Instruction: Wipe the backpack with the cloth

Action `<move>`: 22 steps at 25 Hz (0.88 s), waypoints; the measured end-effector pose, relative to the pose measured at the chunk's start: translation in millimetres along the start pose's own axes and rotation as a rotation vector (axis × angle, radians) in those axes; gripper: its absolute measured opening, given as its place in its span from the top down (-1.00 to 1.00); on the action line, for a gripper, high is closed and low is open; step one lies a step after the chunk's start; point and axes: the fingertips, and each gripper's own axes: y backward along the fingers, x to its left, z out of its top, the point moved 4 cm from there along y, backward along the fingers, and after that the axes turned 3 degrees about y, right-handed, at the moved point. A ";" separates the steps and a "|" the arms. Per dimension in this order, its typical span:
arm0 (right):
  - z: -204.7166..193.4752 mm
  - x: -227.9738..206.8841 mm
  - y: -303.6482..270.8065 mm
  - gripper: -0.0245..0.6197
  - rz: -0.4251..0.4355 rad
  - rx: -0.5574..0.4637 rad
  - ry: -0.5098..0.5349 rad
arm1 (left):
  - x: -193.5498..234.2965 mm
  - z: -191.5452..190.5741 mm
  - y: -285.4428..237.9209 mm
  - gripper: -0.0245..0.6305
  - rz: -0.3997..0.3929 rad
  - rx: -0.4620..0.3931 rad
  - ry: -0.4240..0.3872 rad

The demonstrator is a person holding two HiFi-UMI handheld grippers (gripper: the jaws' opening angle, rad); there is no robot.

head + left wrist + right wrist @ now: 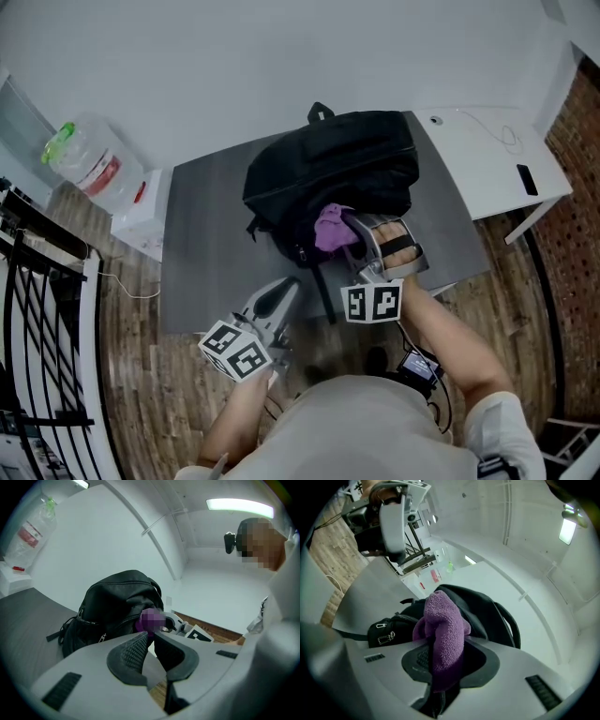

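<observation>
Clamping the cloth in its jaws, right gripper meets backpack; left gripper has jaws together

The backpack is black woven cloth, matt with a faint sheen. Small shiny metal zip pulls hang at its front pocket. Against it, the cloth is purple, soft and nubbly. The surface under the backpack is smooth matt grey. The left gripper and right gripper are matt grey plastic with ribbed pads. Left of the backpack, a water bottle is clear glossy plastic, and the floor is wood plank.
</observation>
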 end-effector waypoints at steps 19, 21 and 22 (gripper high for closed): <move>-67.5 -12.4 17.0 0.64 -0.039 0.123 0.008 | -13.1 -5.6 -20.9 0.80 -0.028 0.029 -0.020; -77.5 -14.9 23.0 0.64 -0.046 0.141 0.007 | -15.6 -6.6 -25.0 0.80 -0.038 0.034 -0.021; -82.8 -16.1 26.4 0.64 -0.049 0.150 0.006 | -16.9 -7.1 -26.9 0.80 -0.040 0.036 -0.017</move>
